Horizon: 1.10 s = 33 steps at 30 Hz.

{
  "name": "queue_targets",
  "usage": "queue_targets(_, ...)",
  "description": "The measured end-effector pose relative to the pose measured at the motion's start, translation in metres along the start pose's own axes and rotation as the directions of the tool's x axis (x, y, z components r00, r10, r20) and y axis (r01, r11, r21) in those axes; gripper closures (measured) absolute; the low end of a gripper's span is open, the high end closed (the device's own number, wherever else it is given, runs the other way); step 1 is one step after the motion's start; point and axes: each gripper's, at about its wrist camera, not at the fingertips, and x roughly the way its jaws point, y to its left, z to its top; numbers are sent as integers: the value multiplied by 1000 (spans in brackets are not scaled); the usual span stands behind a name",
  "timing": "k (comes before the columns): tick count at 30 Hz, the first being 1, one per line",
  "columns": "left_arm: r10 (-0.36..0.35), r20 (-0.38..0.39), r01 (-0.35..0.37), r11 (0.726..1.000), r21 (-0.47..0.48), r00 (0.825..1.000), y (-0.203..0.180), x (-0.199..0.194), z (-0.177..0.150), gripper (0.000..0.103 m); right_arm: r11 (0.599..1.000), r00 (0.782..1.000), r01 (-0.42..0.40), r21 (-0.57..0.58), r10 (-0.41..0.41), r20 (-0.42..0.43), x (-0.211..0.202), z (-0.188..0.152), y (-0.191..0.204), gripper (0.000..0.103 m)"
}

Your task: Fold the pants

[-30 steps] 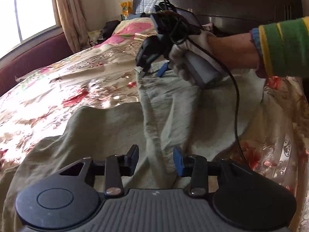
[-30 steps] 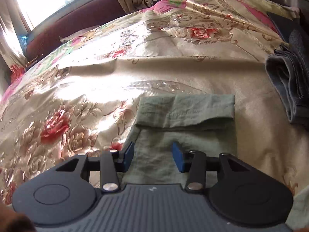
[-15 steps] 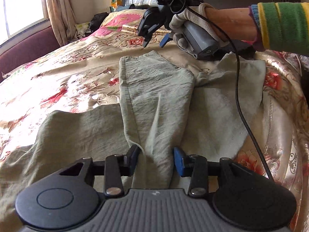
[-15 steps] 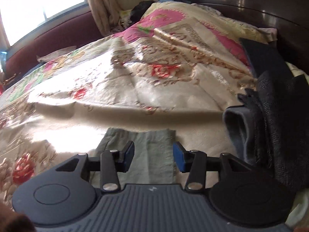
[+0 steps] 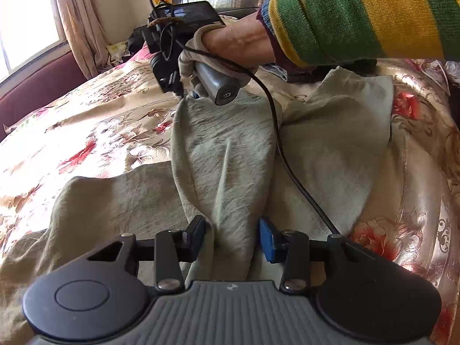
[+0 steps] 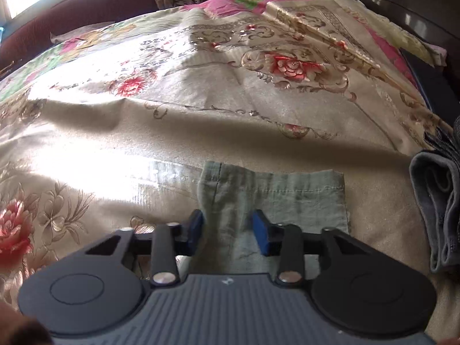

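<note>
Olive pants (image 5: 227,155) lay mid-frame, bunched between the left gripper (image 5: 231,237); the right gripper (image 6: 228,231) was closing on the hem

Green-and-yellow striped sleeve (image 5: 373,14) with blue cuff behind the right gripper (image 5: 187,93), whose grey handle trails a black cable (image 5: 276,120); pale glove (image 5: 195,54); blue pads (image 5: 267,238)

The right claw (image 6: 227,231) is closing, a bunched fold of the green pants (image 6: 276,198) between its blue pads. The pants lie on a flowered bed (image 6: 201,132). Folded grey cloth (image 6: 437,201) sits at the right.
</note>
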Motion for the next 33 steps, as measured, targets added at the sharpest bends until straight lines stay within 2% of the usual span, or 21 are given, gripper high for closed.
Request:
queue_targets(2, 1, -3, -1, 1000, -16, 1000, 3, -2, 0, 49, 997, 998, -70, 41, 70, 5, -14, 5, -12, 100)
queue_targets(5, 28, 6, -28, 999, -25, 1000, 8, -6, 2, 53, 977, 979, -192, 94, 183, 93, -59, 17, -32, 100)
queue_targets(9, 77, 59, -75, 997, -36, 995, 15, -23, 14, 56, 923, 921, -352, 153, 312, 234, -129, 30, -73, 100)
queue_targets(11, 98, 84, -96, 995, -23, 992, 14, -29, 20, 58, 882, 876, -433, 184, 364, 318, -168, 26, -103, 100)
queue_targets(14, 125, 129, -129, 991, 24, 984, 5, -41, 25, 58, 838, 824, -498, 224, 377, 423, -214, 3, -152, 100)
queue_targets(16, 102, 152, -111, 992, 55, 983, -4, -50, 26, 58, 808, 808, -519, 279, 358, 468, -232, -23, -188, 100)
queue_targets(18, 62, 149, -76, 993, 90, 987, -17, -53, 25, 58, 803, 821, -493, 336, 301, 485, -239, -57, -221, 100)
queue_targets(21, 29, 116, -50, 983, 179, 993, -42, -49, 19, 58, 820, 903, -362, 443, 191, 385, -216, -108, -266, 100)
queue_targets(23, 13, 80, -31, 972, 234, 997, -56, -42, 15, 58, 798, 936, -311, 516, 164, 310, -191, -135, -287, 99)
queue_targets(25, 13, 45, -25, 957, 288, 999, -69, -34, 12, 58, 762, 943, -313, 567, 177, 283, -175, -153, -301, 99)
queue_targets(27, 19, 23, -26, 942, 336, 1000, -79, -29, 11, 58, 725, 935, -347, 595, 222, 275, -166, -164, -309, 96)
queue_targets(28, 20, 19, -25, 937, 349, 1000, -81, -28, 10, 58, 713, 934, -353, 606, 232, 272, -163, -166, -310, 93)
queue_targets(30, 16, 6, -17, 930, 366, 1000, -88, -25, 11, 58, 711, 929, -366, 601, 247, 274, -161, -166, -312, 93)
queue_targets(31, 15, 1, -14, 929, 370, 1000, -91, -23, 12, 58, 715, 930, -365, 597, 244, 276, -161, -164, -311, 90)
queue_targets(33, 16, -2, -14, 927, 376, 1000, -94, -20, 13, 58, 716, 927, -372, 591, 250, 281, -159, -160, -310, 73)
